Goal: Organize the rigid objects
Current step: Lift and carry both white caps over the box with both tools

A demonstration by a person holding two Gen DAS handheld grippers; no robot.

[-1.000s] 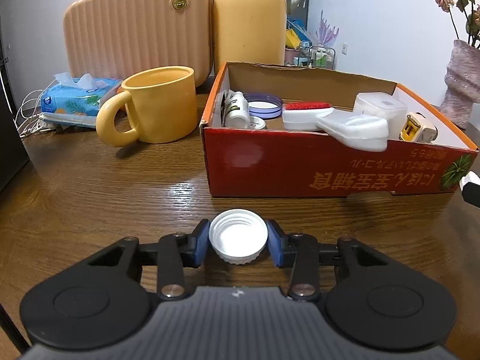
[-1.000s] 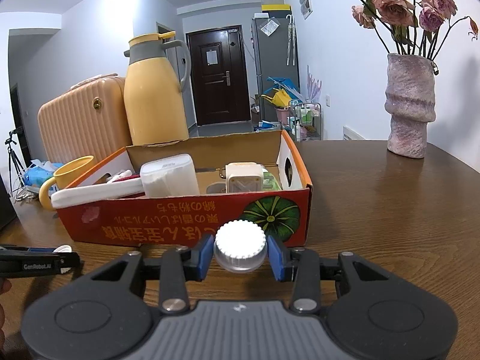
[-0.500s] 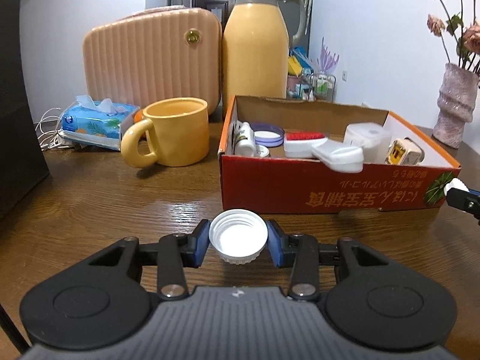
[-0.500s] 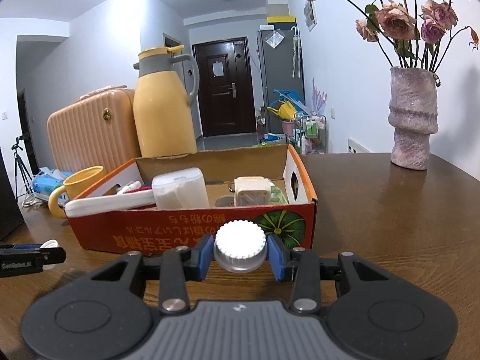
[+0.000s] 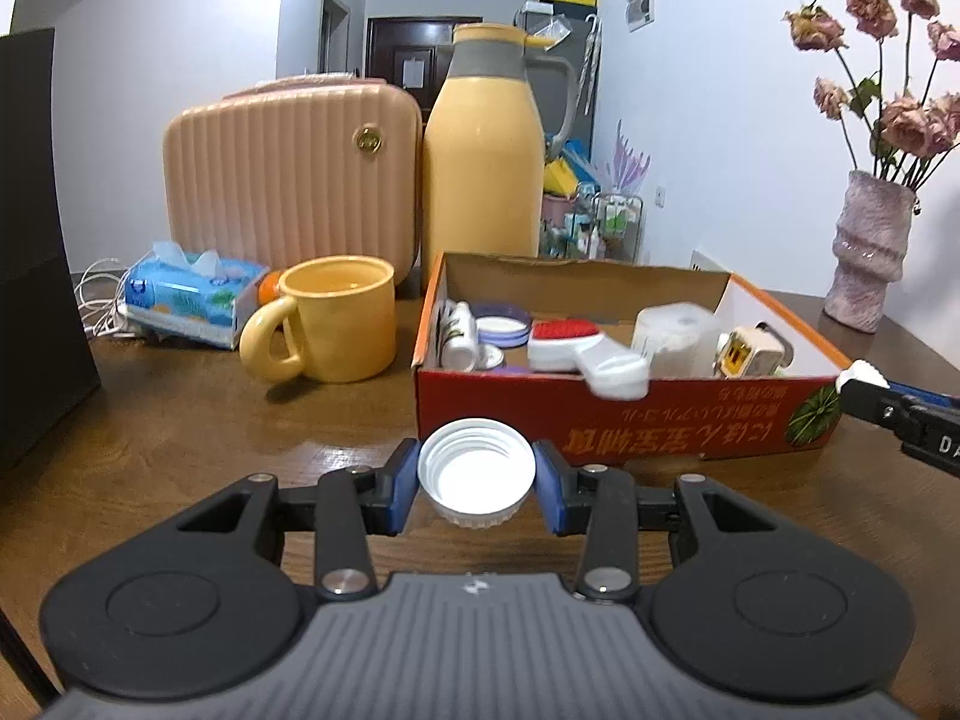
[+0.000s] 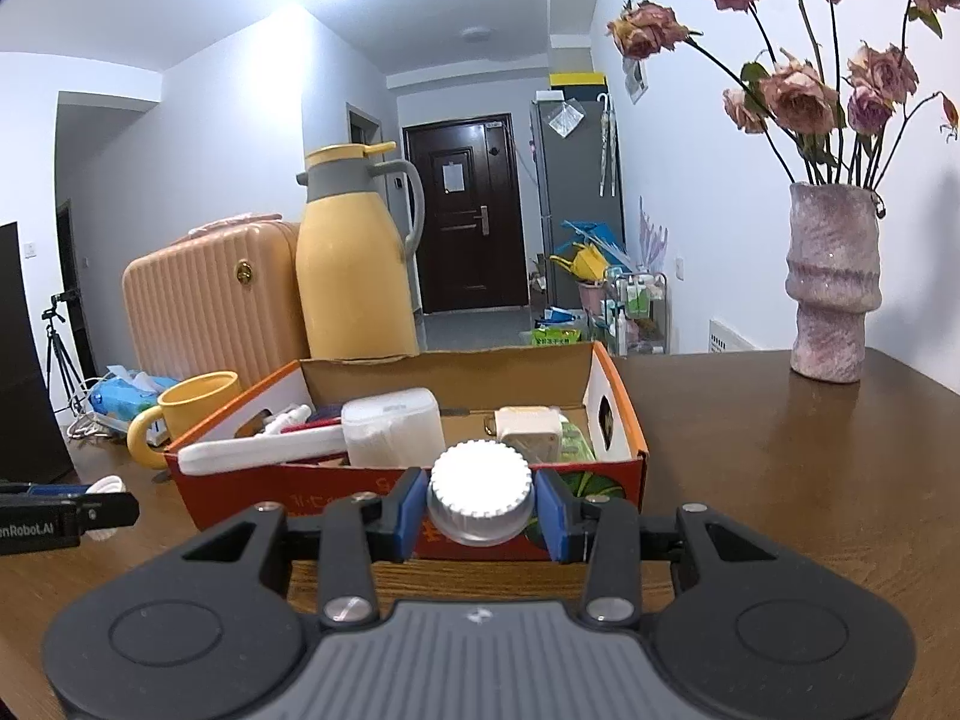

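**A:** Near the red box (image 5: 624, 426), both hands are loaded. The left gripper (image 5: 476, 483) has its jaws pinched on an upturned white cap (image 5: 476, 474), threads showing. The right gripper (image 6: 480, 507) has its jaws clamped on a ribbed white lid (image 6: 480, 495), top face up. Both pieces hang above the counter (image 5: 198, 420), just short of the box's near wall.

**B:** So the step is dropping them in?

**A:** That's my reading. The box is crowded: a white brush (image 5: 591, 357) pokes over the near rim, a white tub (image 5: 675, 330) sits mid-box, a plug (image 5: 750, 354) to the right, a small bottle (image 5: 459, 336) and round tins (image 5: 498, 324) to the left.

**B:** Where's the room?

**A:** Hard to tell from this low angle. Some floor seems bare along the far wall. I'd lift each piece clear of the near wall first, since a snag on the cardboard could shove the whole box.

**B:** Both at once?

**A:** Better one at a time. The grippers come in from opposite ends of the box and could meet over it. Go low before letting go; round caps roll or bounce if dropped from high.

**B:** And the mug (image 5: 336, 318) to the left?

**A:** Well apart from the box. Keep the left hand right of it.
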